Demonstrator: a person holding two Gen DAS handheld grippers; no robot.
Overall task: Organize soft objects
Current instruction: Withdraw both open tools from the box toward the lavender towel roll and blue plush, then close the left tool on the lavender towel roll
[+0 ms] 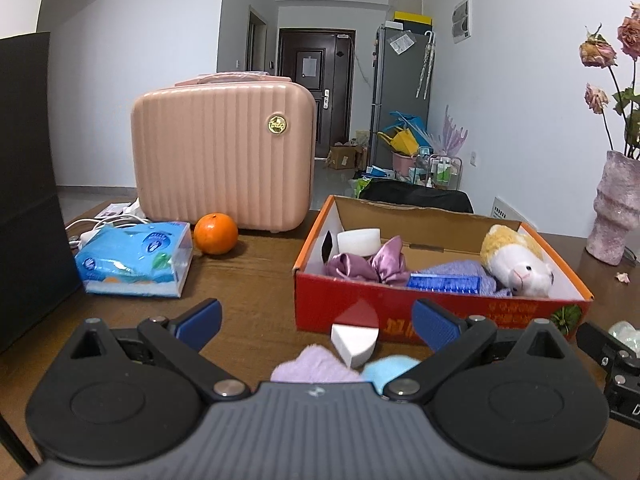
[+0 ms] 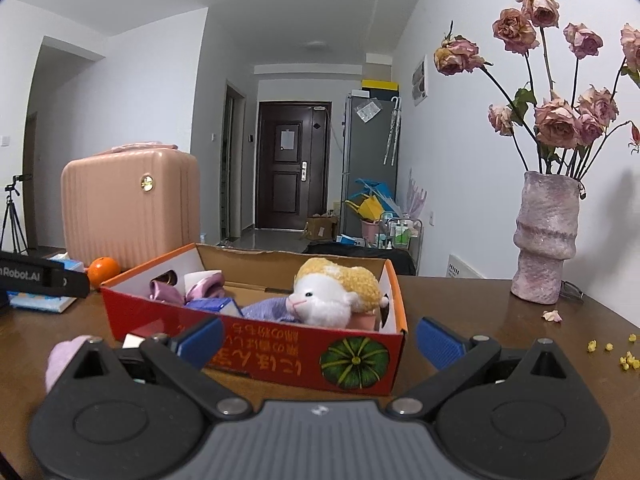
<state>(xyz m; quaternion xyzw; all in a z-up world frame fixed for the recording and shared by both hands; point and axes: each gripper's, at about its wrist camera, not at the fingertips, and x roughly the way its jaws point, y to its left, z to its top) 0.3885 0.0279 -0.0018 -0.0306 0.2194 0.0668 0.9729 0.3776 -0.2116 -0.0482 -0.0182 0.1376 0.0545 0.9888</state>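
A red cardboard box (image 1: 400,304) (image 2: 280,356) sits on the brown table. Inside lie a plush toy (image 1: 516,260) (image 2: 336,292), a purple satin scrunchie (image 1: 364,266) (image 2: 200,290), a lilac towel (image 1: 452,270) (image 2: 268,308), a blue brush (image 1: 444,282) and a white sponge (image 1: 358,240). In front of the box lie a red-and-white wedge sponge (image 1: 356,336), a lilac fluffy piece (image 1: 312,364) (image 2: 64,356) and a light blue soft piece (image 1: 390,368). My left gripper (image 1: 316,320) is open just above these loose pieces. My right gripper (image 2: 320,338) is open before the box's front wall.
A pink hard case (image 1: 222,156) (image 2: 132,208) stands at the back with an orange (image 1: 216,234) (image 2: 103,271) and a blue tissue pack (image 1: 136,258) beside it. A dark panel (image 1: 28,184) rises at left. A vase of dried roses (image 2: 548,240) (image 1: 616,208) stands right, petals nearby.
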